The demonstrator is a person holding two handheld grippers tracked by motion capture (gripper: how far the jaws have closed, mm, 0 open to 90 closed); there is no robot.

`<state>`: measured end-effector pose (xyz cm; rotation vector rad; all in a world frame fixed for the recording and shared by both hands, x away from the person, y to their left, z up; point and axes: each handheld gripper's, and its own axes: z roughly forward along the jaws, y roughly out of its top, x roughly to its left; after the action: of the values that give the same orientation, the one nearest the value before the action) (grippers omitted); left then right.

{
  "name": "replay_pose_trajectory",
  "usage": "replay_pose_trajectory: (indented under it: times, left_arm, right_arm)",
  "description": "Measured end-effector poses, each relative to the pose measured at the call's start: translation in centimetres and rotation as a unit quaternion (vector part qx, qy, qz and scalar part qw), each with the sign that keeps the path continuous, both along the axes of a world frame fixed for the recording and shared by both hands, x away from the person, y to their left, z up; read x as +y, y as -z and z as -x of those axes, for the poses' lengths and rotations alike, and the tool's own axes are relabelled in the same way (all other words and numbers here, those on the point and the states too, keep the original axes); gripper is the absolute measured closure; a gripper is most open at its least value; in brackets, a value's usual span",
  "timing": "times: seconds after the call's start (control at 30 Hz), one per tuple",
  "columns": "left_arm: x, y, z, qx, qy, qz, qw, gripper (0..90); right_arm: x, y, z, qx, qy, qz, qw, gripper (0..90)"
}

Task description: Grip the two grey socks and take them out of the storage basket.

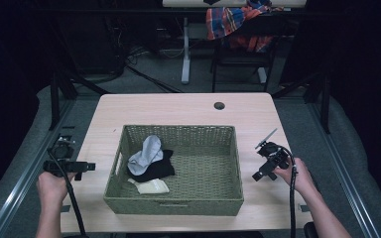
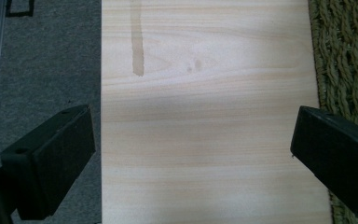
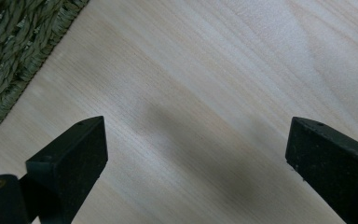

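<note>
**Reaching for the socks in the basket**

Both the left gripper and right gripper hover with jaws spread, empty. The socks lie at nine o'clock inside the basket. The nearer left gripper should descend over the rim, pinching the grey sock on top.

I hold my left gripper at the table's left edge and my right gripper over its right side. Between them sits a green woven basket holding a grey sock, a black sock and a cream sock.
</note>
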<state>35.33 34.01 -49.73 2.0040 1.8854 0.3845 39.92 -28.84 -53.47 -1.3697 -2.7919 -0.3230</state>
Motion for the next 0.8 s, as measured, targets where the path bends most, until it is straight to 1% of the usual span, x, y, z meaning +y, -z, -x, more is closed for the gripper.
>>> replay_pose_trajectory:
  times: [0.1,0.13,0.17,0.2,0.23,0.27,0.3,0.4,0.43,0.47,0.53,0.57,0.6,0.7,0.73,0.77,0.8]
  left_arm:
    - [-0.3,-0.4,0.1,-0.002,-0.001,-0.007,1.0,0.0]
    - [-0.4,-0.6,0.1,-0.006,0.0,-0.006,1.0,0.0]
    - [-0.4,-0.7,0.1,-0.005,0.002,-0.007,1.0,0.0]
    - [-0.6,-0.8,0.1,-0.008,0.004,-0.009,0.9999,0.0]
    - [-0.7,-1.0,0.1,-0.01,0.007,-0.009,0.9999,0.0]
    - [-0.9,-1.1,0.1,-0.009,0.009,-0.009,0.9999,0.0]
    - [-1.0,-1.3,0.1,-0.011,0.011,-0.01,0.9998,0.0]
    - [-1.3,-1.9,0.0,-0.018,0.019,-0.013,0.9996,0.0]
    - [-1.4,-2.2,0.0,-0.02,0.018,-0.012,0.9996,0.0]
    - [-1.5,-2.5,0.0,-0.024,0.019,-0.011,0.9995,0.0]
    - [-1.6,-2.9,0.0,-0.027,0.017,-0.013,0.9994,0.0]
    - [-1.7,-3.2,0.0,-0.028,0.017,-0.015,0.9993,0.0]
    - [-1.7,-3.3,0.1,-0.03,0.02,-0.015,0.9993,0.0]
    - [-2.0,-4.0,0.1,-0.033,0.026,-0.009,0.9991,0.0]
    - [-2.2,-4.2,0.1,-0.036,0.027,-0.011,0.9989,0.0]
    - [-2.5,-4.5,0.1,-0.034,0.03,-0.012,0.9989,0.0]
    - [-2.7,-4.7,0.1,-0.036,0.032,-0.013,0.9988,0.0]
  right_arm:
    - [0.0,-0.2,0.0,-0.001,-0.002,0.003,1.0,6.7]
    - [0.0,-0.3,0.0,-0.004,-0.008,0.006,0.9999,6.9]
    - [-0.1,-0.2,0.1,-0.008,0.003,-0.006,0.9999,6.9]
    - [-0.1,-0.2,0.1,-0.008,0.003,-0.006,0.9999,6.9]
    - [-0.3,-0.4,-0.1,0.006,-0.01,0.01,0.9999,6.9]
    - [-0.3,-0.4,-0.1,0.006,-0.01,0.01,0.9999,6.9]
    - [-0.2,-0.1,0.0,0.0,0.003,0.0,1.0,6.9]
    - [-0.2,-0.2,0.0,-0.001,0.003,0.0,1.0,6.9]
    - [-0.2,-0.2,0.0,-0.003,0.004,-0.002,1.0,6.9]
    - [-0.2,0.0,0.1,-0.008,0.015,-0.011,0.9998,6.9]
    - [-0.3,0.1,0.0,-0.002,0.01,-0.005,0.9999,6.9]
    - [-0.4,0.0,0.0,-0.003,0.014,-0.002,0.9999,6.9]
    - [-0.4,-0.1,-0.1,-0.001,0.004,0.003,1.0,6.9]
    - [-0.4,-0.3,-0.2,0.005,-0.003,0.01,0.9999,6.9]
    - [-0.1,0.4,0.3,-0.016,0.031,-0.023,0.9991,6.9]
    - [-0.2,0.3,0.2,-0.013,0.025,-0.017,0.9995,7.0]
    - [-0.3,-0.2,-0.2,0.007,-0.006,0.007,0.9999,7.2]
